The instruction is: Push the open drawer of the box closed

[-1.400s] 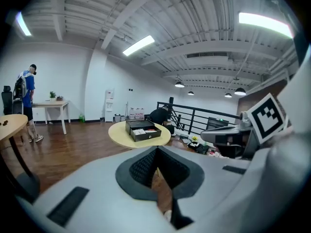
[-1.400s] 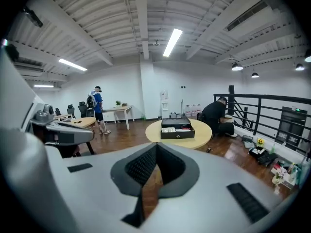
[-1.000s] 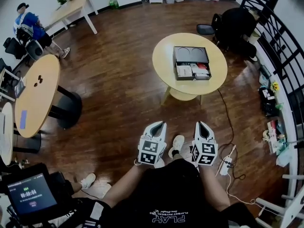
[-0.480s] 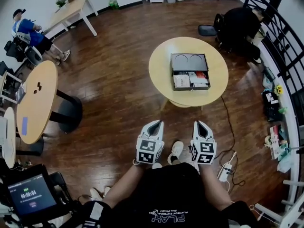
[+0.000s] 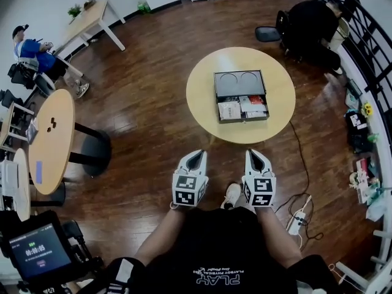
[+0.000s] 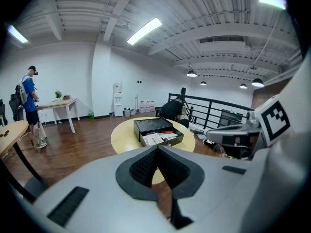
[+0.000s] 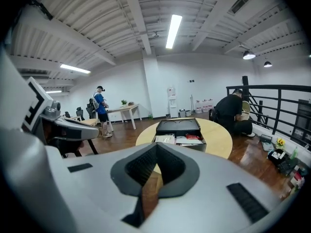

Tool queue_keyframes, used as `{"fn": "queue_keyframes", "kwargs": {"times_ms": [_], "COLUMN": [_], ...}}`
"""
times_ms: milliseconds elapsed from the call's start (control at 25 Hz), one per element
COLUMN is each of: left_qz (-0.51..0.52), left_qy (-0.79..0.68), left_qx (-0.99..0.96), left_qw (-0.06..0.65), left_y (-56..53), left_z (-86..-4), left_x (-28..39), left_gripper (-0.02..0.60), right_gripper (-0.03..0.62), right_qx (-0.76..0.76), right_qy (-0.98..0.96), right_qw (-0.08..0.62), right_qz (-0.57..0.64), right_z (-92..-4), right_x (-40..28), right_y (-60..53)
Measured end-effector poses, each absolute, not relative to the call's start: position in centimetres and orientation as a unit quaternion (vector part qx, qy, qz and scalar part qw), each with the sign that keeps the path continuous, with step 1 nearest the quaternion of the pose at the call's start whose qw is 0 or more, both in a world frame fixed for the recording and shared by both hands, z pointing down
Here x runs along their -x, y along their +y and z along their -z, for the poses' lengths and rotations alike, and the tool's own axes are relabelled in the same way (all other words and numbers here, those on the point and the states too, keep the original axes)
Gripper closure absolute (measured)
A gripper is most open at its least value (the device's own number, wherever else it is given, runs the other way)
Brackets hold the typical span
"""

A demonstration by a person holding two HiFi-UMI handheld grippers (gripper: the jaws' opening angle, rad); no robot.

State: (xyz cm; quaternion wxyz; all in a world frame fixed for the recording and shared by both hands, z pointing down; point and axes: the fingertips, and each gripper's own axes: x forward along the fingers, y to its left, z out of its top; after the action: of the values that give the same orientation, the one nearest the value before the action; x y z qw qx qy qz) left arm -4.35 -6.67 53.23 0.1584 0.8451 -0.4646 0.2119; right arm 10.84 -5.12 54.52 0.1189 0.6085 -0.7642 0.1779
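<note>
A black box (image 5: 239, 83) stands on a round wooden table (image 5: 202, 94) ahead of me; its drawer (image 5: 242, 108) is pulled out toward me, with papers and small items inside. Both grippers hang over the wooden floor, well short of the table. My left gripper (image 5: 195, 156) and right gripper (image 5: 253, 154) are shut and hold nothing. In the left gripper view the box (image 6: 151, 124) and drawer (image 6: 164, 139) lie beyond the jaw tips. The right gripper view shows the box (image 7: 178, 125) and drawer (image 7: 180, 140) straight ahead.
A person in black (image 5: 309, 23) crouches behind the table by a black railing (image 5: 361, 41). A power strip (image 5: 297, 217) and cable lie on the floor at right. Other tables (image 5: 52, 133) stand at left, near a person in blue (image 5: 30, 48). A timer screen (image 5: 37, 250) sits at lower left.
The round table and box have drawn nearer and lower in the head view as I walk toward them. Both grippers stay shut and have risen slightly.
</note>
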Motion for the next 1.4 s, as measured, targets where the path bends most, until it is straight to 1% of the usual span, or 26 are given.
{"fn": "queue_keyframes", "kwargs": {"times_ms": [280,560,1000,1400], "left_qz": [-0.199,-0.195,-0.195,-0.198], "left_qy": [-0.484,-0.483,-0.475,-0.459], "left_qx": [-0.838,-0.84,-0.844,-0.85], "left_qw": [0.155,0.153,0.157,0.166], "left_y": [-9.5,-10.1,-12.5,-16.6], "left_z": [-51.9,-51.5,-52.4,-53.9], "left_x": [3.5,1.9,0.4,-0.1], "left_gripper": [0.584,0.584,0.584,0.584], "right_gripper": [0.589,0.589,0.589,0.589], "right_qx": [-0.591,-0.586,-0.578,-0.575], "right_qy": [-0.781,-0.784,-0.785,-0.775], "right_qw": [0.121,0.122,0.138,0.172], "right_qz": [-0.161,-0.164,-0.175,-0.197], "right_z": [-53.2,-53.2,-54.7,-57.6], "right_x": [-11.3,-12.3,-12.8,-12.1], "right_y": [-6.8,-8.2,-10.8,-14.8]}}
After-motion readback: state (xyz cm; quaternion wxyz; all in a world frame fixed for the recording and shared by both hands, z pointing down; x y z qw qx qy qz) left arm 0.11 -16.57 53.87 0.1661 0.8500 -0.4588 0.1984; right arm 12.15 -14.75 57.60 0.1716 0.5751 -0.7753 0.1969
